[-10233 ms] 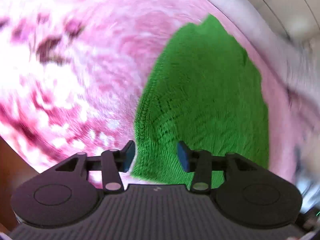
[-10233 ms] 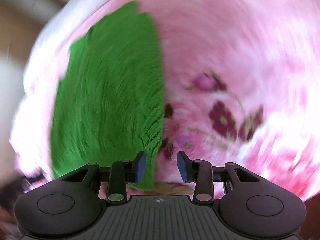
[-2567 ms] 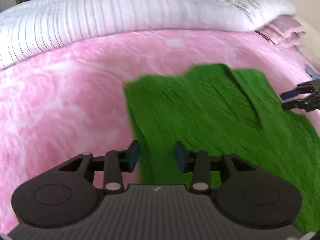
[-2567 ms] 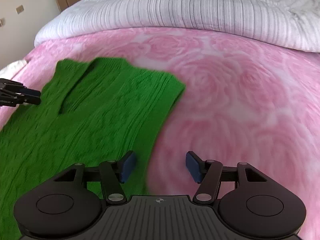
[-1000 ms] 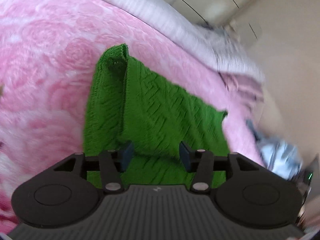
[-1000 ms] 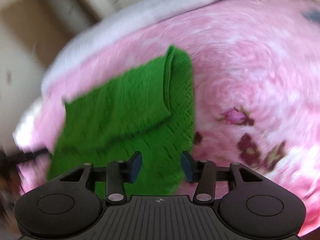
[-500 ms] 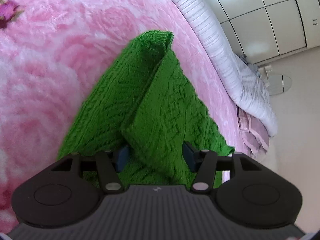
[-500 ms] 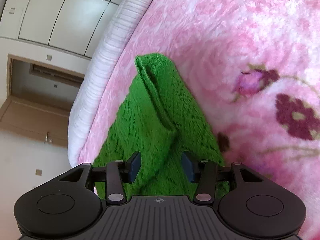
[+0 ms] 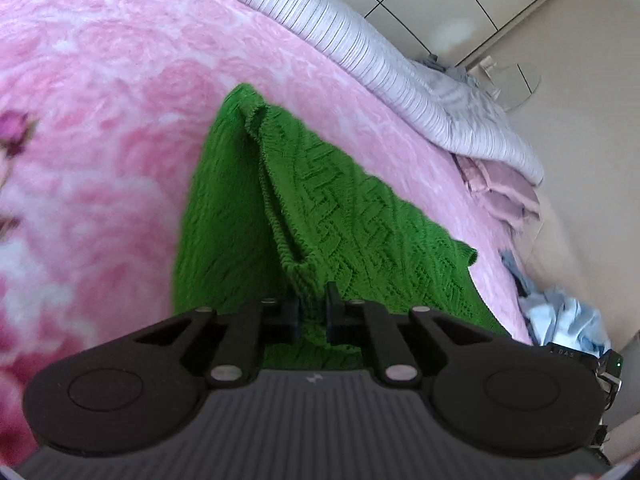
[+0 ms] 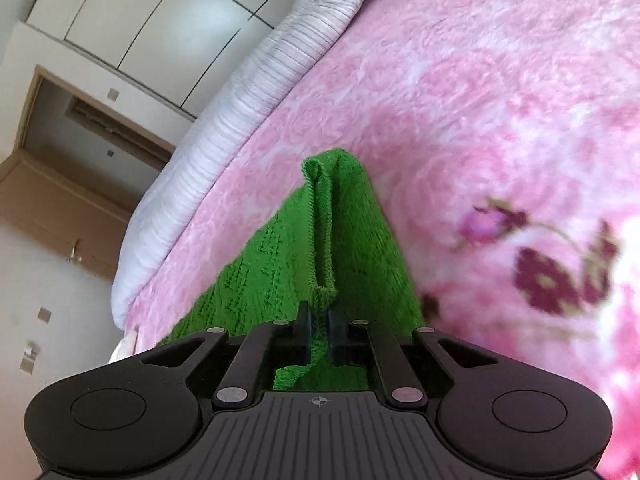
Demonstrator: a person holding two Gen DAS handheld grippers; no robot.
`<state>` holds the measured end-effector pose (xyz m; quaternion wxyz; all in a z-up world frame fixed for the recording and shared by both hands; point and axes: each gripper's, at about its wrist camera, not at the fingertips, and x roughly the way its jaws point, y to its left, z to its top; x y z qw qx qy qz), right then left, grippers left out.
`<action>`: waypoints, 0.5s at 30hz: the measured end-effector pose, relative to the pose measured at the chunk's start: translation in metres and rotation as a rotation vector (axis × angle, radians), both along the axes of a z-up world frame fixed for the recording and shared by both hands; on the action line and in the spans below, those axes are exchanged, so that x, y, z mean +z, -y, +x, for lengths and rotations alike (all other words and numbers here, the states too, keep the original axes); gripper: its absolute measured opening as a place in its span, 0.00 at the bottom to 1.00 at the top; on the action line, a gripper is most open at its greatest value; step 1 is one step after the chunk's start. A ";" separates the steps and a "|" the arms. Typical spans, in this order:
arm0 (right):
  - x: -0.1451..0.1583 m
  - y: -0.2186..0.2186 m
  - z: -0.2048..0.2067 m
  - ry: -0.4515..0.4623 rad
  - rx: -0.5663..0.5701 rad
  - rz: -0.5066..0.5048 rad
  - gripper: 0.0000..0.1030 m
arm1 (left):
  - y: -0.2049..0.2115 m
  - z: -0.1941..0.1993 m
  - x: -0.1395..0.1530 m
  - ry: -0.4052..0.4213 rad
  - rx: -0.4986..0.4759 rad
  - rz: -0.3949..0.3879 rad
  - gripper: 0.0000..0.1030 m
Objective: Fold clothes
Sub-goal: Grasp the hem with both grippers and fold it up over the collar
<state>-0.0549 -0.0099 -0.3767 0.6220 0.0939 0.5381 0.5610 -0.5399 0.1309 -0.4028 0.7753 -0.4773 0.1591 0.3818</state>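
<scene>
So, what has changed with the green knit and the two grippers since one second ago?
Both grippers were open above the green knit. Now the left gripper and right gripper are closing, each pinching a bunched edge between its fingers. The pink blanket lies as before.

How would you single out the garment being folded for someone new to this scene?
Find the pink rose-patterned blanket covering the bed, below the striped white duvet. On it lies the green knitted sweater, folded over itself. It is the only bright green, zigzag-textured thing there.
</scene>
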 end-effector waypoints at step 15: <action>-0.006 0.042 -0.020 0.070 -0.002 -0.043 0.06 | 0.032 -0.003 -0.007 -0.077 -0.022 0.020 0.12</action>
